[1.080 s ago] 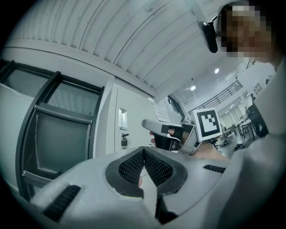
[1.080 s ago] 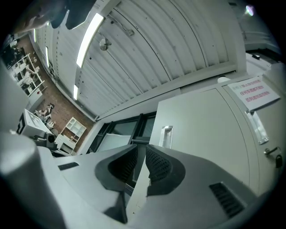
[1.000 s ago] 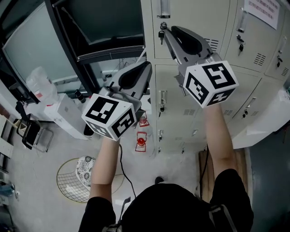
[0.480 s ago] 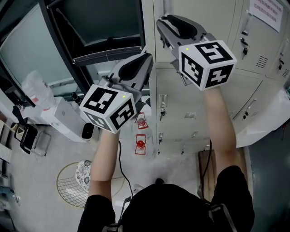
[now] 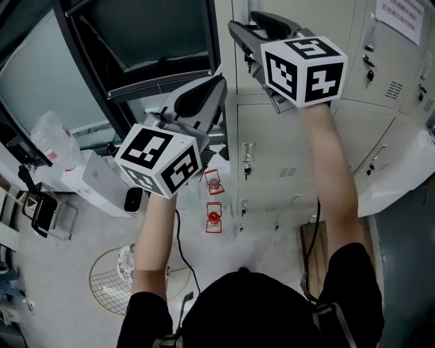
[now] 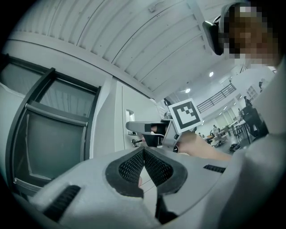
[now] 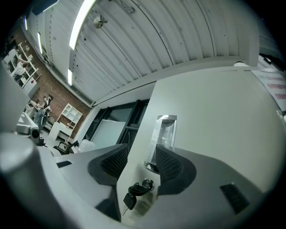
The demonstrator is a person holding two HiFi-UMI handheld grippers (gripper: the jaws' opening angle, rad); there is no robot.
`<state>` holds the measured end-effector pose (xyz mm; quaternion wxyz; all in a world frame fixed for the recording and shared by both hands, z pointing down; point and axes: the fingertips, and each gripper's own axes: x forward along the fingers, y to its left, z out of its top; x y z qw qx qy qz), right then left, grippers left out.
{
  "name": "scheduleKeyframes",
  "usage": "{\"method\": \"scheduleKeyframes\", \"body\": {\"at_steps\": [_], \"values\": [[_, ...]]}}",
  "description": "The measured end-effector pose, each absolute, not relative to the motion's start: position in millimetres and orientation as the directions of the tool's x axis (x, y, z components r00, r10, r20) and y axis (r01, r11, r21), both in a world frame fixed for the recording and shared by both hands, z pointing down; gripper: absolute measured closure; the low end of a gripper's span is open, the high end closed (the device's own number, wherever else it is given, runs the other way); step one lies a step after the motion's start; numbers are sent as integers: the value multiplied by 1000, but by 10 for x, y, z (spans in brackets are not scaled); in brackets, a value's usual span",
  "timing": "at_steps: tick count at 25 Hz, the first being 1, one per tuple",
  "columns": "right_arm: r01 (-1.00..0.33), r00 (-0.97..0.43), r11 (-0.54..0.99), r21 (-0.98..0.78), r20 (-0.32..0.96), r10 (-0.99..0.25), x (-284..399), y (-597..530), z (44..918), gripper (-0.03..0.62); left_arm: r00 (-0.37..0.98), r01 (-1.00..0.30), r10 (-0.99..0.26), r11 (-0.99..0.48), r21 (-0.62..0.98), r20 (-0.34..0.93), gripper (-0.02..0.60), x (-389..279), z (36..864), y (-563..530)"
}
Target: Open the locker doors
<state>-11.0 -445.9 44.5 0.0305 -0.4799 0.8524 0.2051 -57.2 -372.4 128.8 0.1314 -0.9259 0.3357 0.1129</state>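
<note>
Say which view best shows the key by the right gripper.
Right gripper view: the key hangs sharp below the handle, between the right gripper's opening jaws. Left gripper view shows it tiny; head view barely shows it.

Scanning for print now, and I can't read a single word anywhere. There's a notice [image 5: 397, 17] stuck on a locker door [image 5: 391, 64] at the top right of the head view. It has lines of reddish type, far too small for me to make out. I get the same notice [image 7: 275, 87] at the right edge of the right gripper view, where it's just pink streaks, blurred. The left cube [image 5: 160, 166] and right cube [image 5: 302, 68] carry black-and-white square markers, which are patterns only, no letters or digits. Two red-framed tags [image 5: 213, 181] sit low by the lockers, too tiny for me to tell any print.
</note>
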Motion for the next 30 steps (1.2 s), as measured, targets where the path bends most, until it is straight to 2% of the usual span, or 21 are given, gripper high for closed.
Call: {"method": "scheduleKeyframes", "body": {"at_steps": [8,30], "values": [[-849,-503,439,294,-194,-842,-175,-4611,450,408,764,-631,-567,-757,-173,-307,563,-652,1254,-3690],[-908,-336,260,329,-200,-920,-116,-4090,448,413,818,-549,-485,-819,-165,-311,563,-786,1325,-3336]]}}
